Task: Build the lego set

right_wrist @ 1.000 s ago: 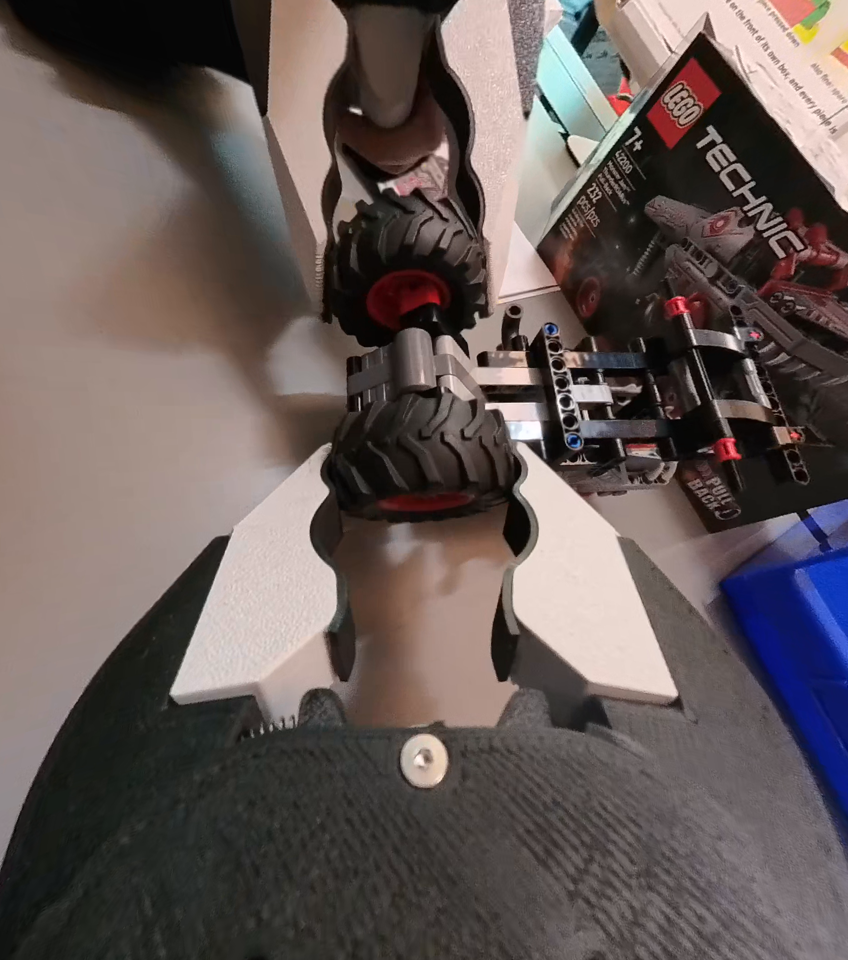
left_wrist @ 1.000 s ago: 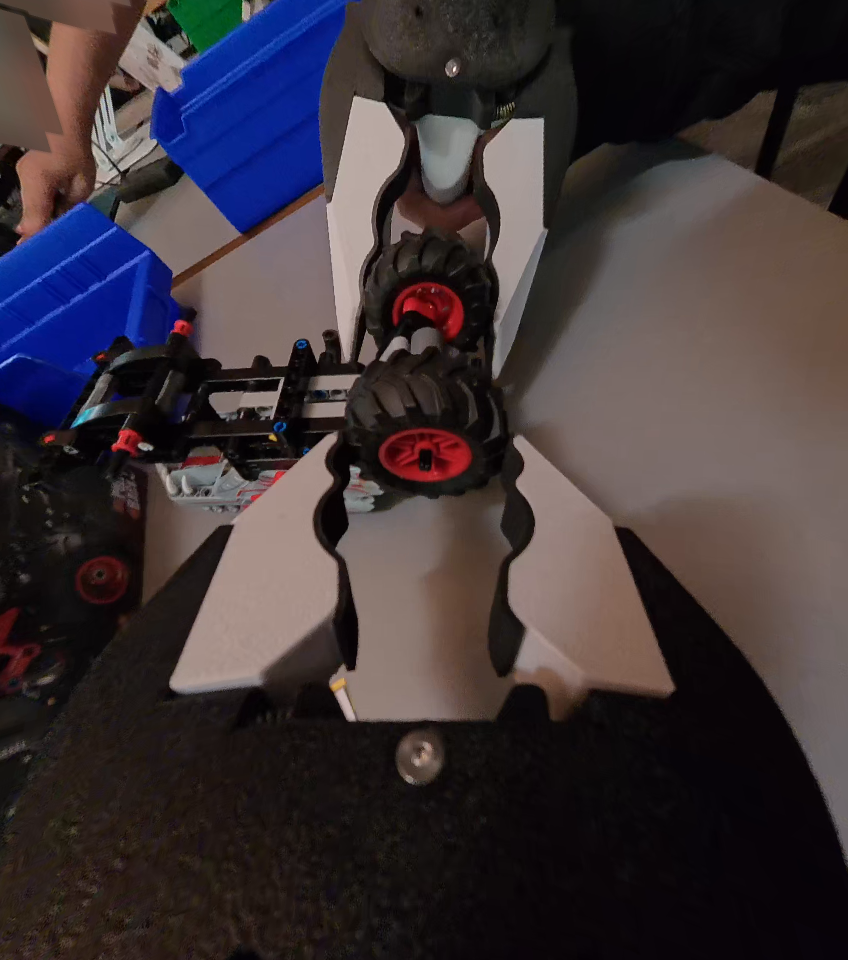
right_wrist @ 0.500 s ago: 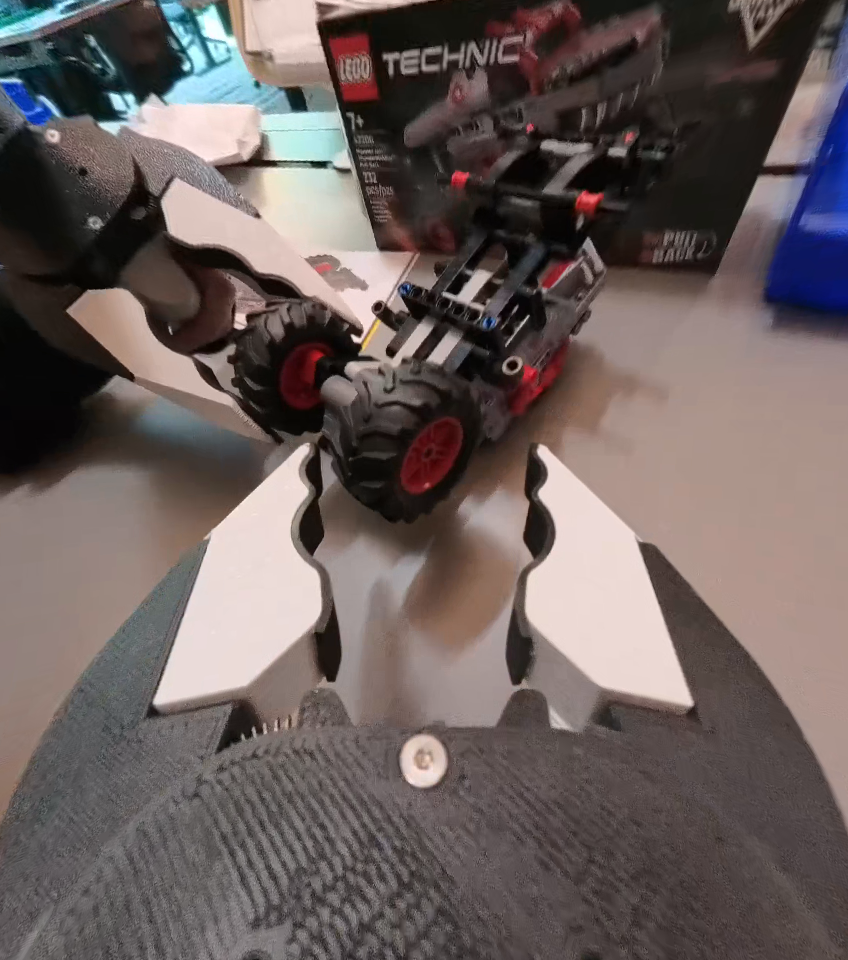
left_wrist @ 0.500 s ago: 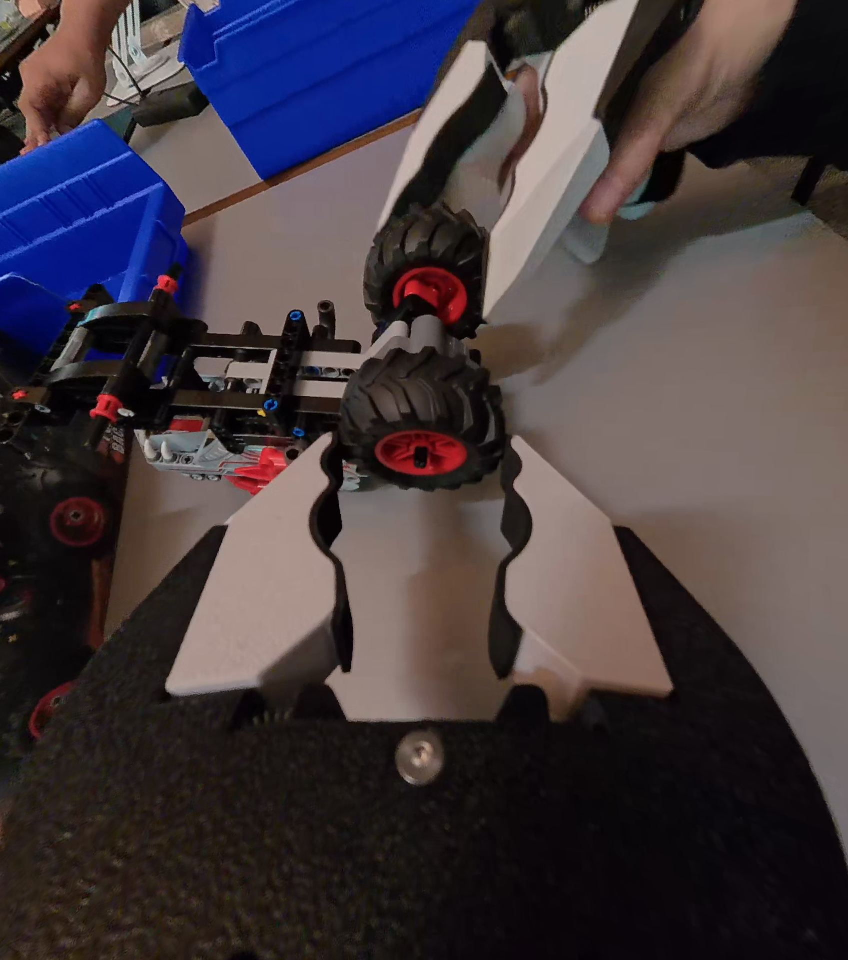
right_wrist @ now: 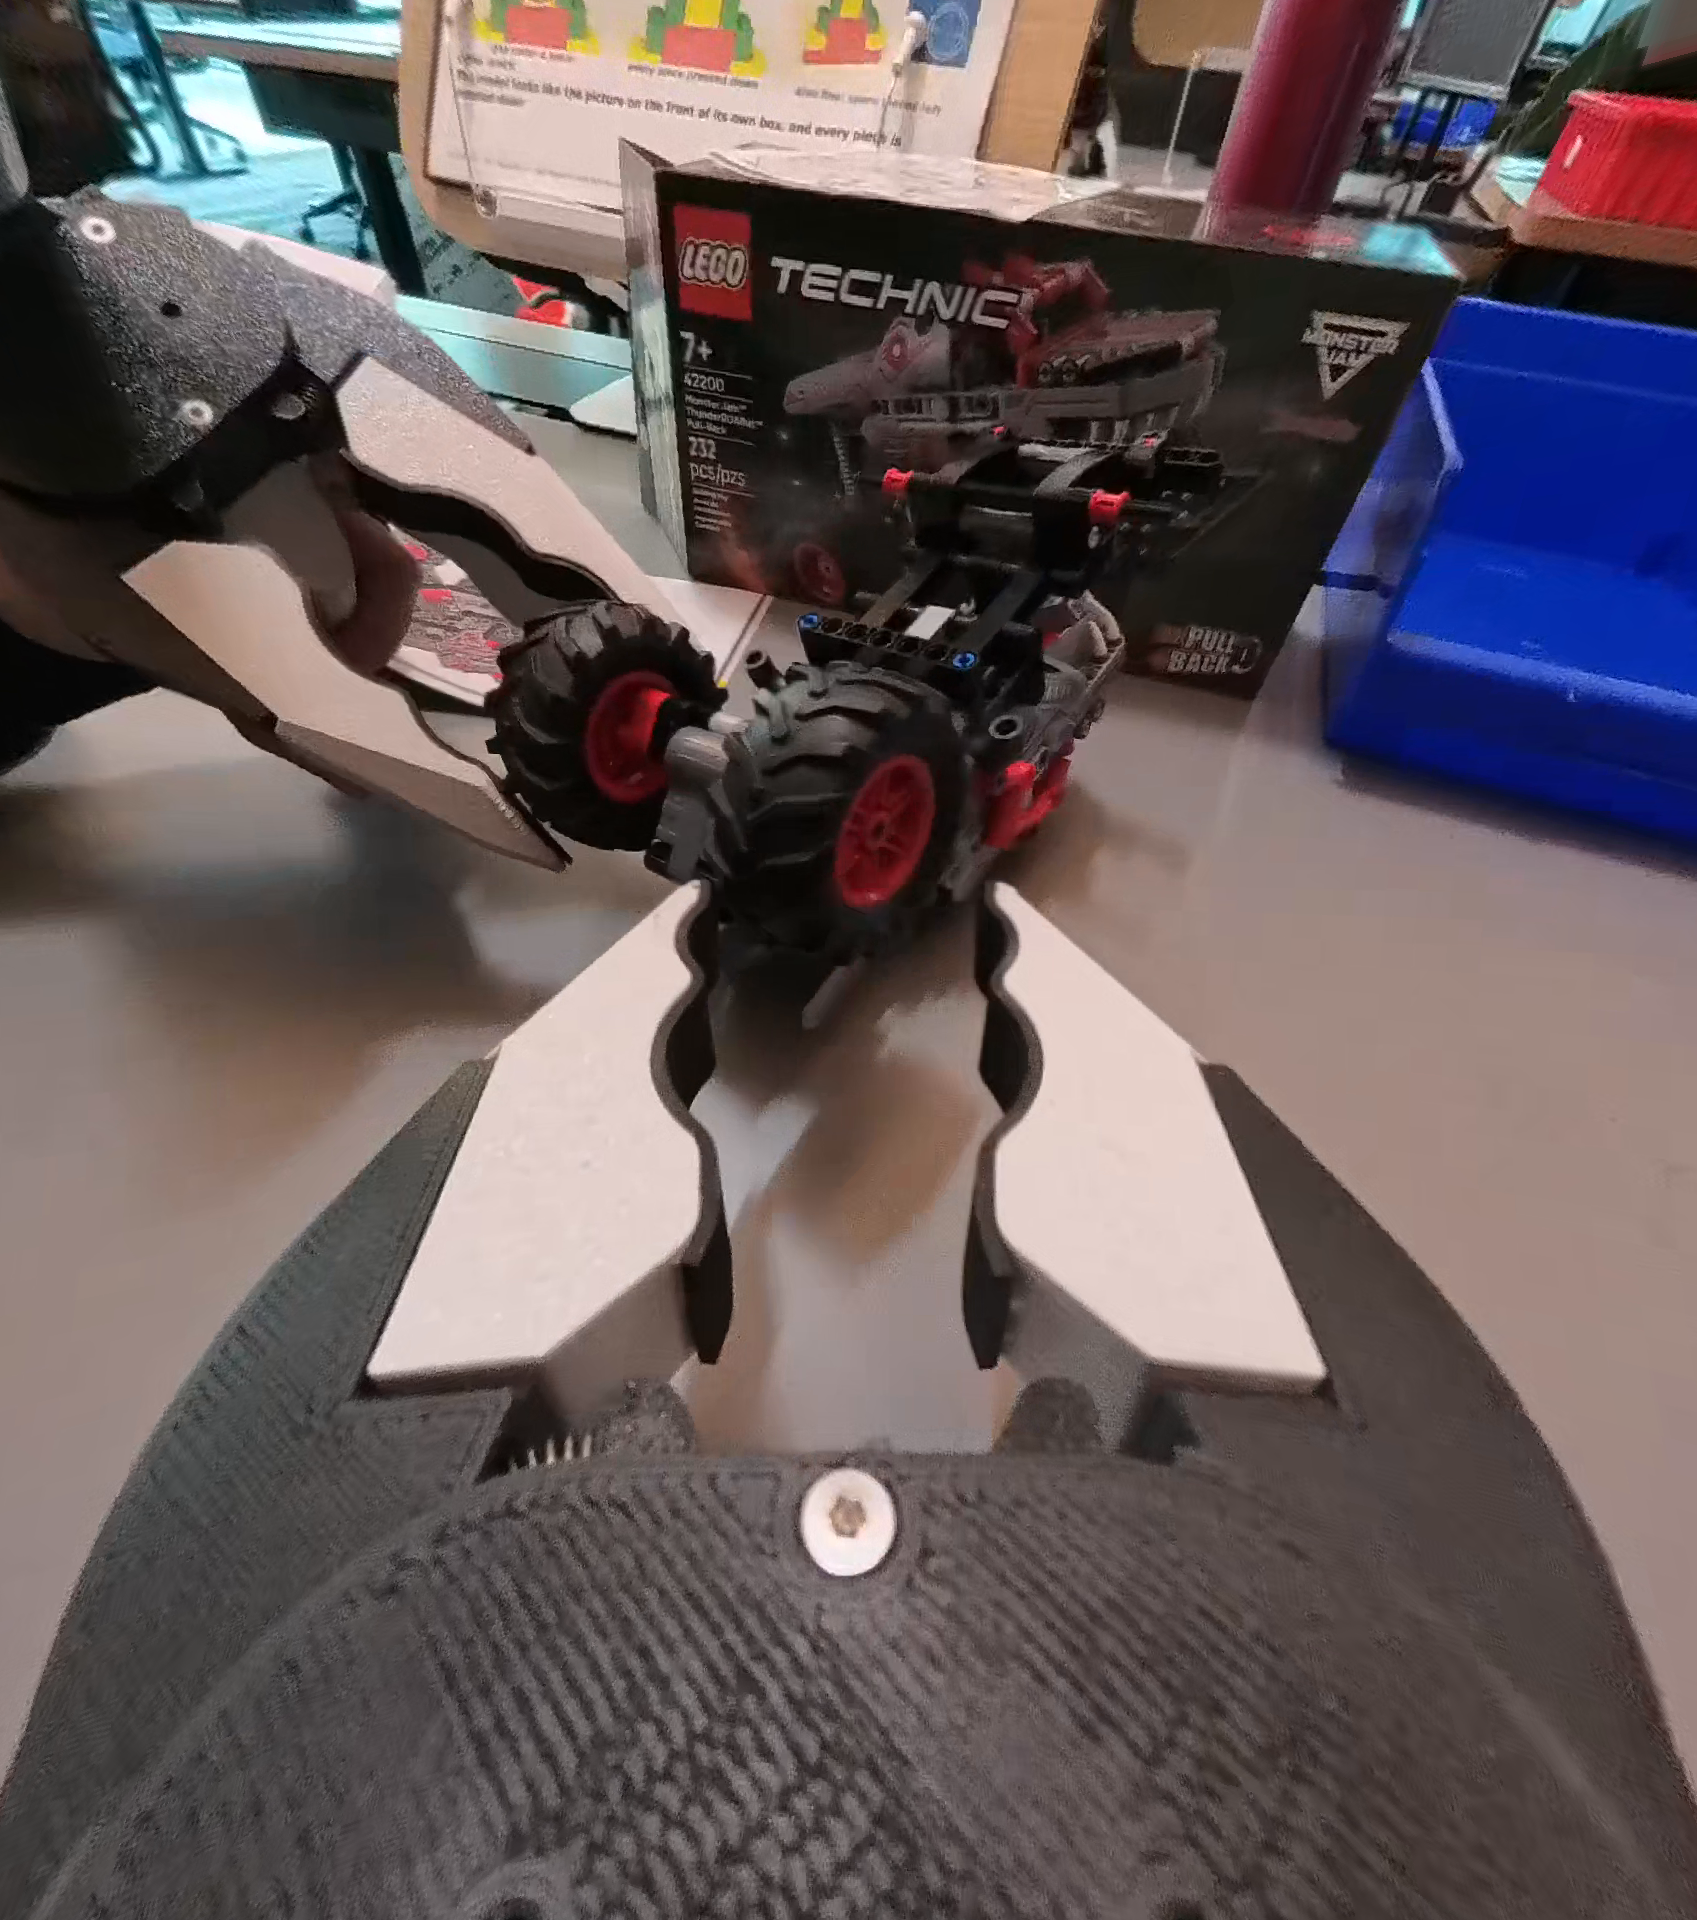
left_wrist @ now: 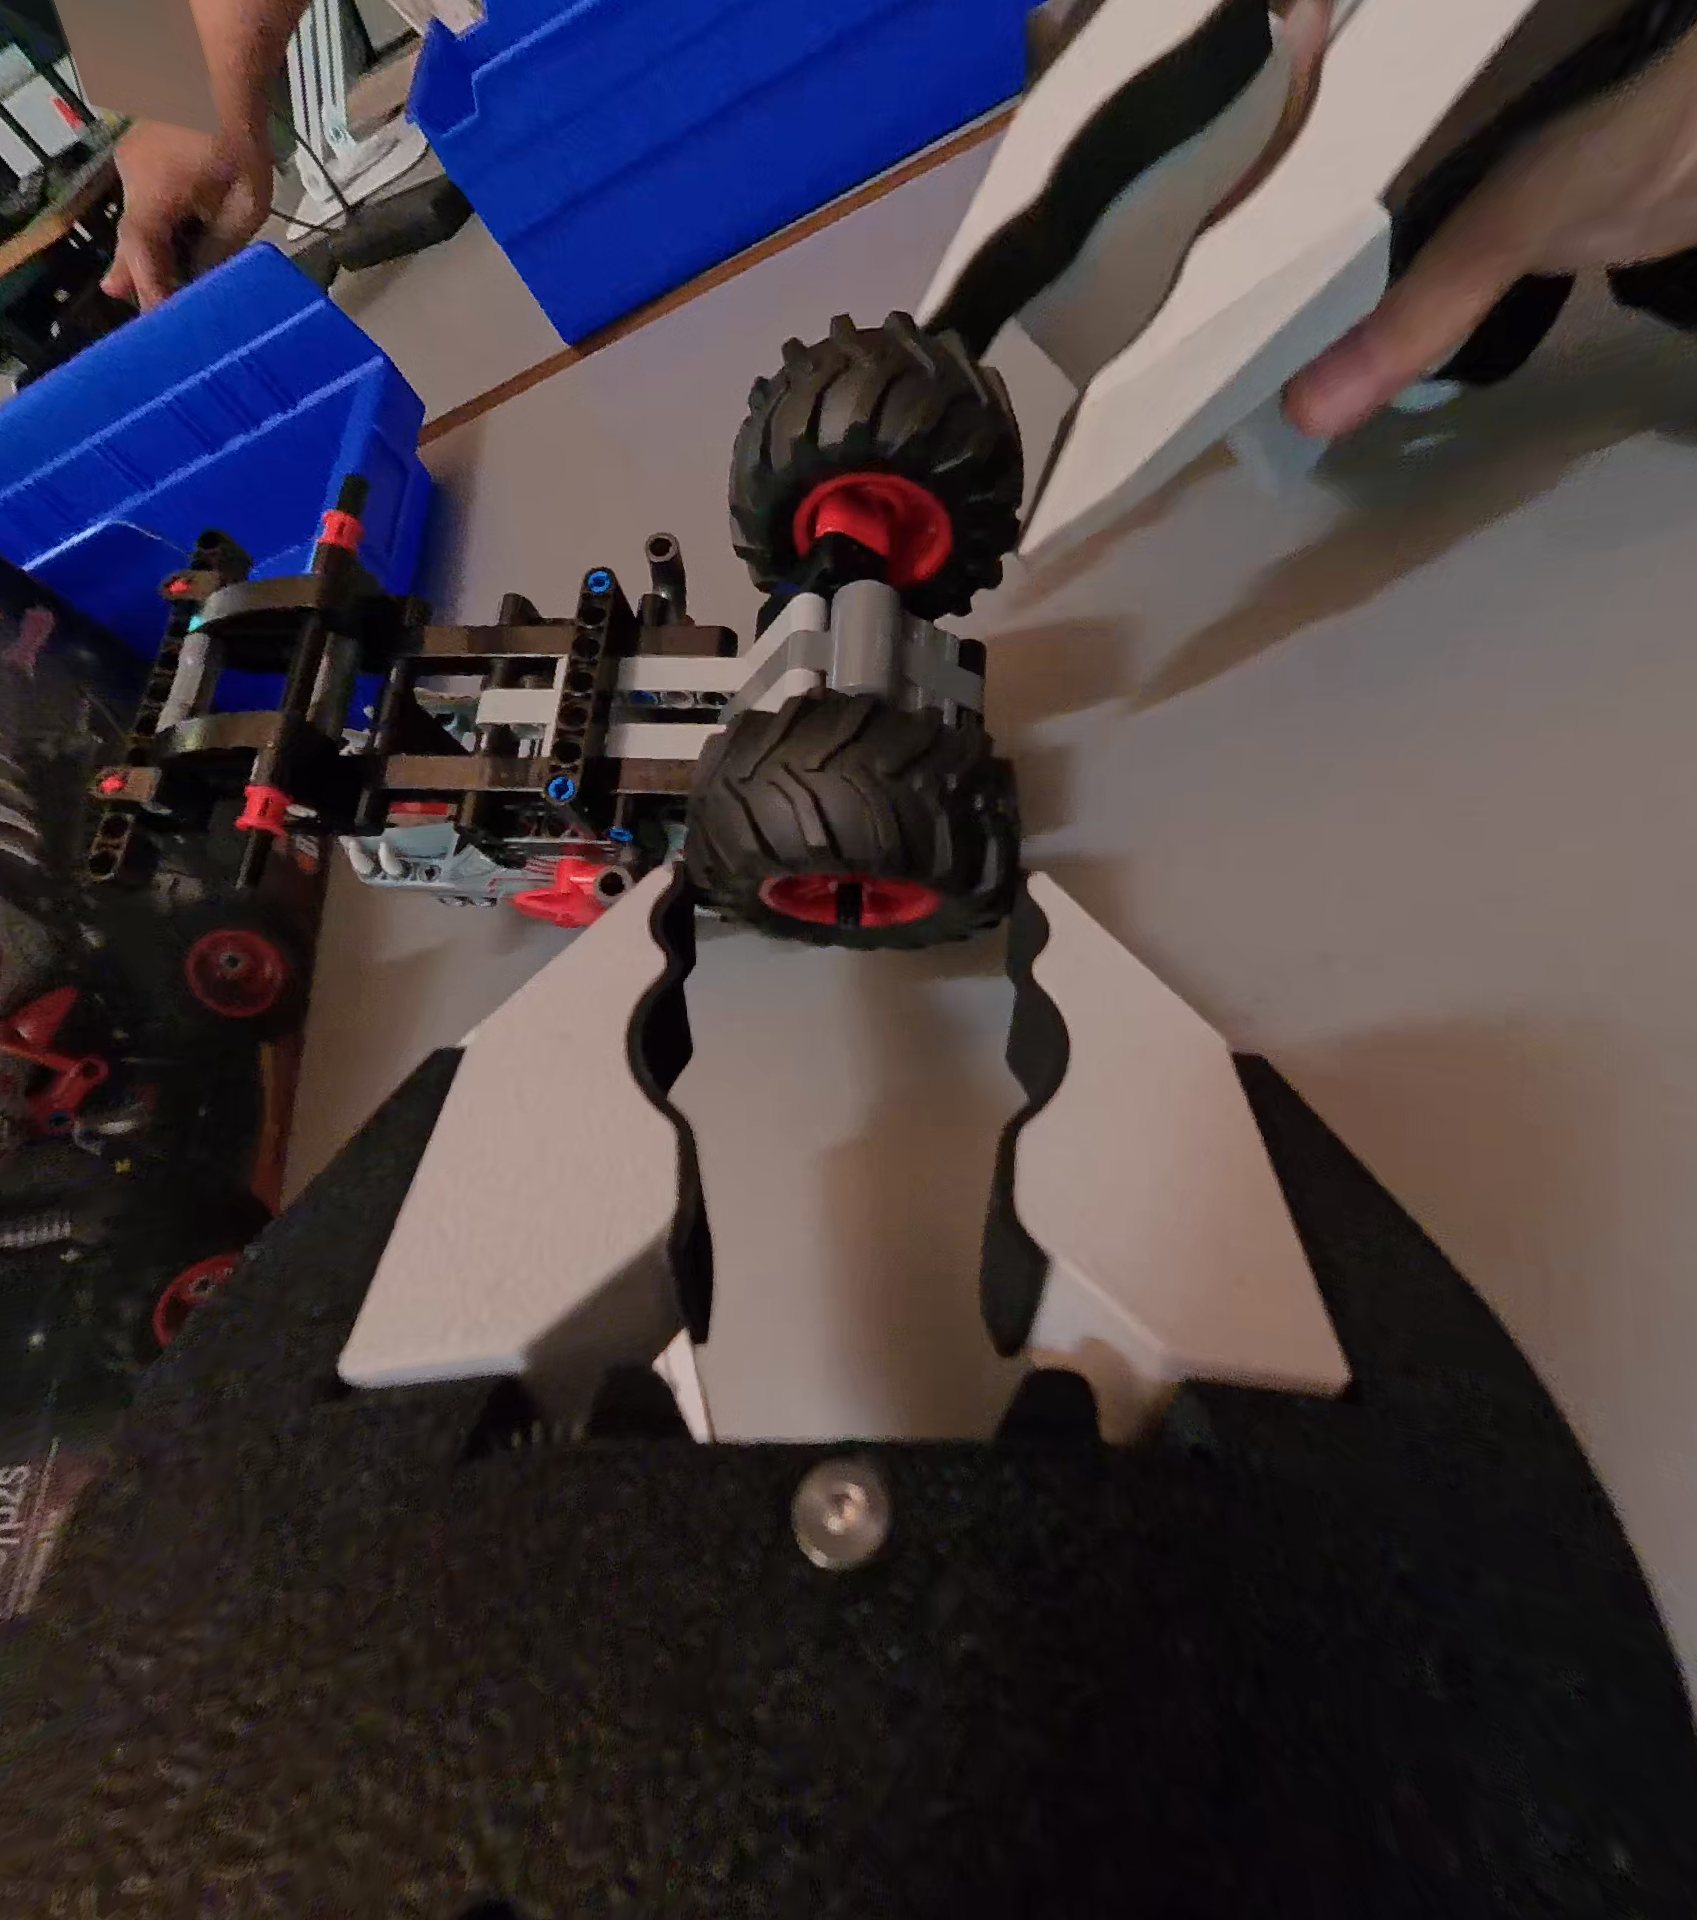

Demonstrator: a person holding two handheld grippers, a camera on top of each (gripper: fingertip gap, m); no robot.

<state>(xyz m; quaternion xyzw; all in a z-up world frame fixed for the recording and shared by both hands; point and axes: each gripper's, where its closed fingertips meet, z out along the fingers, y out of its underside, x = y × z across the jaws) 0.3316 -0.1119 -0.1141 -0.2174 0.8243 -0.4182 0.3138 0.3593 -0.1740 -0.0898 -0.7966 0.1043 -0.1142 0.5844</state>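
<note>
**Hidden or unclear**
- Right tool: in the left wrist view it is blurred and cut off by the top edge. Its tips flank the second wheel, but I cannot tell whether they press on it.
- Hand holding the right tool: blurred, partly out of frame.
- Printed paper sheet: mostly covered by the left tool.
- Dark printed cardboard box: its lower front is masked by the model (in the left wrist view only a slice of it shows).
- Which way up the chassis lies: cannot tell.

**Counts**
- Tools, white two-fingered with black wavy pads: two. The left tool is clamped across the first wheel, one tip on each side of the tyre.
- Wheels, black treaded tyres on red hubs: two, on one grey axle block. First wheel; second wheel, just beside it.
- Partly built chassis of black and grey holed plastic beams: one, lying mid-surface, its wheeled end toward both tools, its other end toward the box.
- Box: one, upright toward the far edge of the surface.
- Blue plastic bins: two, the nearer bin and the farther bin, beside the box.
- Grey flat surface: one.
- Another person's hand: one, beyond the bins.
</note>
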